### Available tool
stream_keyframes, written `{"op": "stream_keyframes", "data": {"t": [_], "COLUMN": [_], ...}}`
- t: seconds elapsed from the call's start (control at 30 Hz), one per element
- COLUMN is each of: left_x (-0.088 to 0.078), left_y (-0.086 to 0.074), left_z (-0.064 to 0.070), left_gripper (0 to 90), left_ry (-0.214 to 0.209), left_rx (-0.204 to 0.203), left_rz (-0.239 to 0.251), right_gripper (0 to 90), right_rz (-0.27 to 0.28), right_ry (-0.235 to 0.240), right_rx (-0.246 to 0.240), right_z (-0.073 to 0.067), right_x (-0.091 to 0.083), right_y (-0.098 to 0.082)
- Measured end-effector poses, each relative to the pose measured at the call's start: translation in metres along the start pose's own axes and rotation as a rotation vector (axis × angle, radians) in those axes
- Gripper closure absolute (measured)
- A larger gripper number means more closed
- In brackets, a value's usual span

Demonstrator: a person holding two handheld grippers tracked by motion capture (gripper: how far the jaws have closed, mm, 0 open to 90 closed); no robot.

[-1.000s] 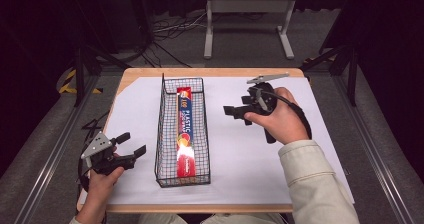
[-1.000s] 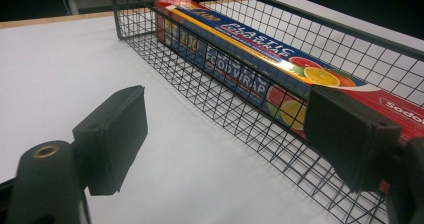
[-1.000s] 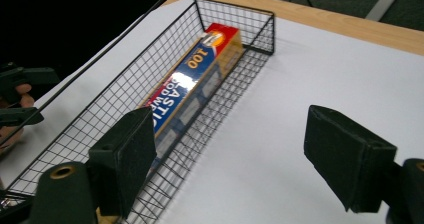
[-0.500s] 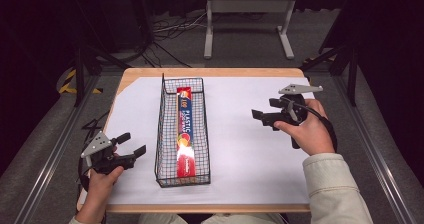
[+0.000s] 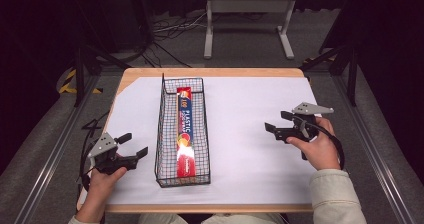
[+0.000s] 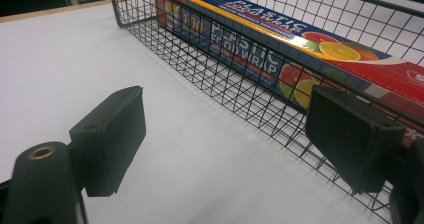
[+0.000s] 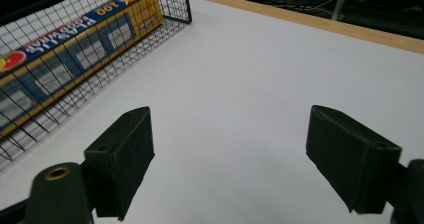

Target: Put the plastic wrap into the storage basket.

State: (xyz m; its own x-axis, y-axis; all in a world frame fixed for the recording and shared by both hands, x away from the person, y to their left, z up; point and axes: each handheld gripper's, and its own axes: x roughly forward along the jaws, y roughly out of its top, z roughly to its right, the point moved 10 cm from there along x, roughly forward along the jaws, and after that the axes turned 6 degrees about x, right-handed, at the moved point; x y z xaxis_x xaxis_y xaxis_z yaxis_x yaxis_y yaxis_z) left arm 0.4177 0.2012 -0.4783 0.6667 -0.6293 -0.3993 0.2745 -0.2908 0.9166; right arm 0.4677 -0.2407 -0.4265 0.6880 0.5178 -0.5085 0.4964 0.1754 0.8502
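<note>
1 black wire basket (image 5: 162,129), long and narrow, stands upright on the white-covered bench (image 5: 250,134), left of centre, its long axis running away from the person. 1 box of plastic food wrap (image 5: 184,131) lies flat lengthwise inside it, red and blue with citrus fruit pictures, printed side up.

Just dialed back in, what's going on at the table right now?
A person holds a gripper in each hand over a white-covered table. A box of plastic food wrap lies lengthwise inside a black wire basket left of centre. The left gripper sits near the table's front left corner, jaws open, pointing at the basket. The right gripper is on the right side, jaws open and holding nothing. Neither touches the basket or the box.
</note>
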Motion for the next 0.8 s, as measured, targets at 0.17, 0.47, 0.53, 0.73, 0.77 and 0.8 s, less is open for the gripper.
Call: {"op": "stream_keyframes", "data": {"t": [0.17, 0.47, 0.53, 0.73, 0.77, 0.8], "left_x": [0.002, 0.005, 0.005, 0.007, 0.007, 0.007], "left_y": [-0.001, -0.005, -0.005, -0.007, -0.007, -0.007], "left_z": [0.003, 0.002, 0.002, 0.003, 0.003, 0.003], "left_gripper": [17.2, 17.2, 17.2, 17.3, 17.3, 17.3], "left_ry": [-0.013, -0.019, -0.021, -0.016, -0.014, -0.015], "left_rx": [0.003, 0.004, 0.005, 0.011, 0.013, 0.015], "left_rz": [-0.009, -0.023, -0.026, -0.030, -0.029, -0.030], "right_gripper": [19.7, 18.2, 18.4, 19.3, 19.3, 19.2], "right_rz": [-0.029, -0.073, -0.086, -0.102, -0.099, -0.095], "right_ry": [0.020, 0.003, 0.005, 0.006, 0.006, 0.007], "right_rx": [-0.013, -0.014, -0.008, 0.002, 0.001, -0.004], "right_z": [0.007, 0.010, 0.009, 0.007, 0.007, 0.006], "right_x": [0.000, 0.011, 0.013, 0.018, 0.018, 0.018], "right_y": [-0.022, -0.051, -0.056, -0.066, -0.066, -0.065]}}
